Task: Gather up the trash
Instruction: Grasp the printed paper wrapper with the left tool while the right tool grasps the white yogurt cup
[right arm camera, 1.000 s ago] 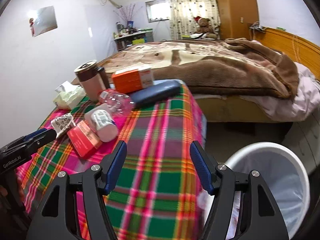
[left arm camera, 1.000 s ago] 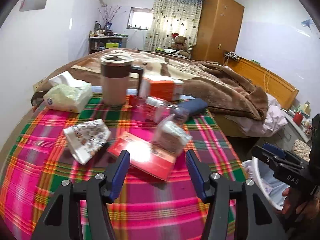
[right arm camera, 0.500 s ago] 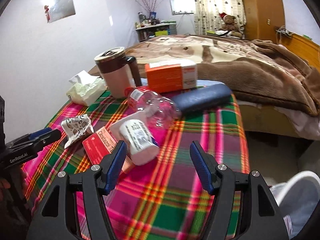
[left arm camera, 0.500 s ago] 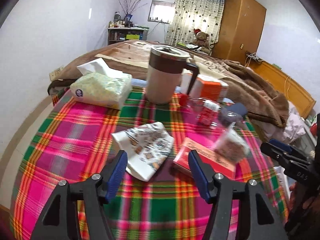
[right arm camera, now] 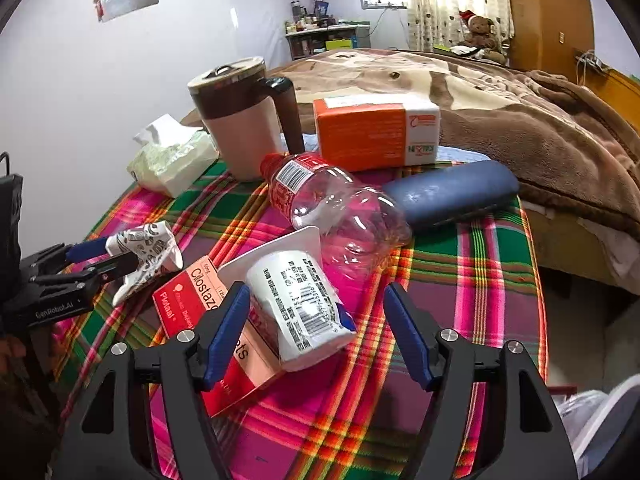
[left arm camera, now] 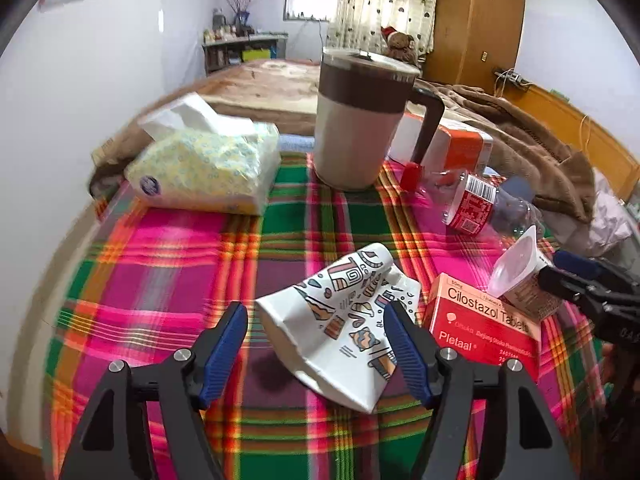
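Observation:
A crumpled patterned paper cup lies on the plaid tablecloth between the fingers of my left gripper. Its jaws are opening and the pads stand clear of the cup. A white yogurt cup lies on its side, partly on a red medicine box, between the fingers of my right gripper. Those jaws are also opening and do not touch it. An empty clear plastic bottle with a red label lies just beyond the yogurt cup. The left gripper shows at the paper cup.
A lidded mug, a tissue pack, an orange box and a dark blue case stand along the table's far side. A bed with a brown blanket lies behind. A white bin stands below the table's right edge.
Both grippers have come forward and down over the table. The left one swung from the red box to the paper cup and widened. The right one swung from the bin to the yogurt cup.

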Tool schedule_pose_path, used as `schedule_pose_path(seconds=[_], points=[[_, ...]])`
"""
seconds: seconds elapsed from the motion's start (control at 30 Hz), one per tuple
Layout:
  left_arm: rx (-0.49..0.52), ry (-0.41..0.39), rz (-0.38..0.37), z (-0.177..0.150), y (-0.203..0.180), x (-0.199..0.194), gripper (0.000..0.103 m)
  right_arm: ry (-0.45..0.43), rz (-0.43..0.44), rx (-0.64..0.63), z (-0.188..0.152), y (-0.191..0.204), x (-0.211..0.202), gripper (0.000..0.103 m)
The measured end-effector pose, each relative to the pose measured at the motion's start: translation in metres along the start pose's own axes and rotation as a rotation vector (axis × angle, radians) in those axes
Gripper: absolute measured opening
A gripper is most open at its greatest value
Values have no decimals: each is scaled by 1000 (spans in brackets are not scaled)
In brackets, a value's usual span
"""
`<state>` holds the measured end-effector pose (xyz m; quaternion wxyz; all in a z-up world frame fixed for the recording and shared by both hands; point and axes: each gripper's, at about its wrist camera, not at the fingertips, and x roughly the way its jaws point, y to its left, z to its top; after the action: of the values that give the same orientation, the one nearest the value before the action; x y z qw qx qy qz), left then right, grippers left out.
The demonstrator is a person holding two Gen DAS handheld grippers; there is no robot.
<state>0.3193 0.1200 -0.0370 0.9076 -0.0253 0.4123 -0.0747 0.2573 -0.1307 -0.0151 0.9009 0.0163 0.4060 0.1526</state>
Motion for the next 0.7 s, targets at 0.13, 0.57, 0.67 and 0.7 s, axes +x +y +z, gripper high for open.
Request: schedule_pose_path(seconds=[0.13,0.57,0.67,0.7], points=[[-2,25,-36,0,1,10,70,3,25,25,3,-3,5,71],[-30,45,-77,-8,-5,18,57,49,70,36,-2,-2,16,71],[-28,46,-76,-8,-7,15,46,44,73,33,-3,-2,15,62],[-30,45,-79,-8,-7,14,42,40,67,28,-4,0,14,62]])
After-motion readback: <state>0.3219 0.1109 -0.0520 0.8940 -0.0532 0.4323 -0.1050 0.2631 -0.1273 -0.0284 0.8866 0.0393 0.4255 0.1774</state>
